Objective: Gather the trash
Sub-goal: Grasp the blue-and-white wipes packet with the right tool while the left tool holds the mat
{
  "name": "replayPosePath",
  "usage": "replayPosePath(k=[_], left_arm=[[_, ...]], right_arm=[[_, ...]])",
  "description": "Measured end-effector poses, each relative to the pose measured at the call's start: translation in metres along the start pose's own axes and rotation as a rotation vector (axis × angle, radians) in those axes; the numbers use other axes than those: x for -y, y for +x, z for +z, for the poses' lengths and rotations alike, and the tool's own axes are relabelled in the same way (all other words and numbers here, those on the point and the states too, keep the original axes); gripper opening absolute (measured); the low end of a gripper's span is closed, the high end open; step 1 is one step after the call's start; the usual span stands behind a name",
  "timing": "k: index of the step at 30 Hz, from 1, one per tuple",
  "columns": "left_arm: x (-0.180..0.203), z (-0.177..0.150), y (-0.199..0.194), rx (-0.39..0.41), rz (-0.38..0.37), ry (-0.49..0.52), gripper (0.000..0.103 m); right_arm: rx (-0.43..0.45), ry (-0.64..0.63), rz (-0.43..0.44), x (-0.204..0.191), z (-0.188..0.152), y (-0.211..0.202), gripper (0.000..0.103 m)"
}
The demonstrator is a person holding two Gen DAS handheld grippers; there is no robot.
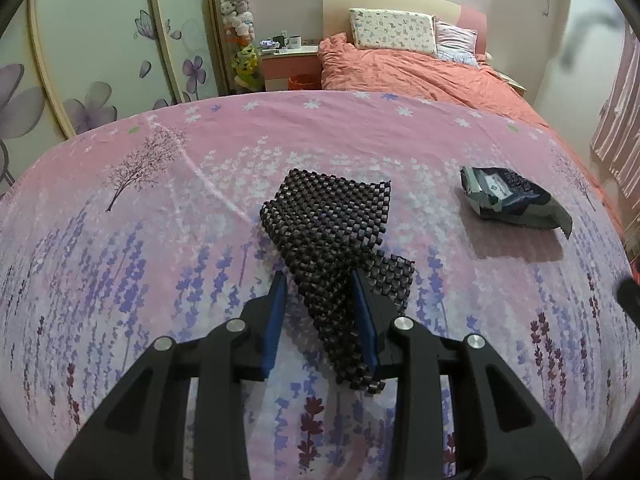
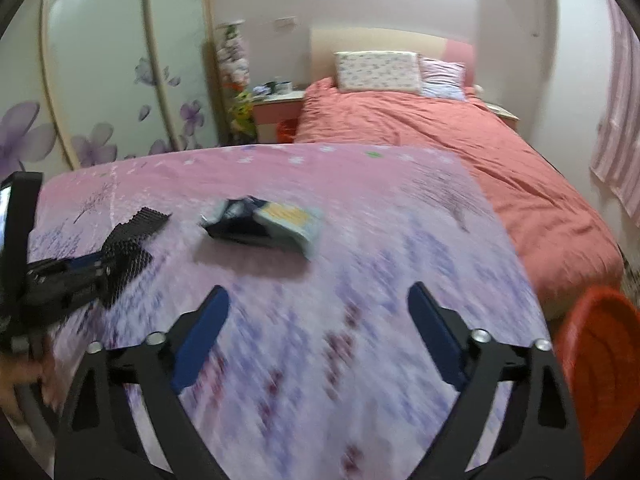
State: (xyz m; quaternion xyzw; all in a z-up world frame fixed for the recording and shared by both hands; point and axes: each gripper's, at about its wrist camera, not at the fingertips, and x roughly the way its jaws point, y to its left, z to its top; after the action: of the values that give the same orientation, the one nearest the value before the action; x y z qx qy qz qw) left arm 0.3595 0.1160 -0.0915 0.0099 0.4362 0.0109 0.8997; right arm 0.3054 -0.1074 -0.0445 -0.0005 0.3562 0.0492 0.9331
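item: left claw [image 1: 320, 304] clamped on mesh [image 1: 332, 216], worktop [image 1: 120, 280] centre. right claw [image 2: 316, 320] apart, empty; wrapper [image 2: 264, 220] at 12 o'clock ahead. step: gathering. next, likely: reach wrapper, close, carry to bin [image 2: 600, 360] at 3 o'clock.

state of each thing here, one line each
mesh mat: crumpled on the bedsheet, one end between the left gripper fingers
left gripper: shut on mesh mat
right gripper: open, nothing between its fingers
wrapper: crumpled, lying loose on the sheet
red bin: open, beside the bed
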Motion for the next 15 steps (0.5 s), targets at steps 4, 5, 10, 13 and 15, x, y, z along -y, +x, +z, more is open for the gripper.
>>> replayPosePath(k=[4,5,10,13,15], left_arm=[[-0.001,-0.001,0.0,0.0,0.0,0.0,0.035],[0.0,-0.001,0.0,0.0,0.001,0.0,0.035],[-0.001,-0.001,0.0,0.0,0.004,0.002,0.035],[-0.001,-0.001,0.0,0.0,0.004,0.003,0.035],[-0.001,-0.001,0.0,0.0,0.006,0.005,0.036]], right_arm=[[-0.02,-0.087,-0.042,-0.021,0.017,0.031,0.061],[-0.028,-0.094,-0.05,-0.022,0.018,0.036,0.058],[-0.095,-0.087,-0.052,-0.021,0.023,0.057,0.015],[-0.085,-0.032,-0.015,-0.013,0.018,0.045,0.011],[-0.099,0.001,0.006,-0.01,0.011,0.035,0.011]])
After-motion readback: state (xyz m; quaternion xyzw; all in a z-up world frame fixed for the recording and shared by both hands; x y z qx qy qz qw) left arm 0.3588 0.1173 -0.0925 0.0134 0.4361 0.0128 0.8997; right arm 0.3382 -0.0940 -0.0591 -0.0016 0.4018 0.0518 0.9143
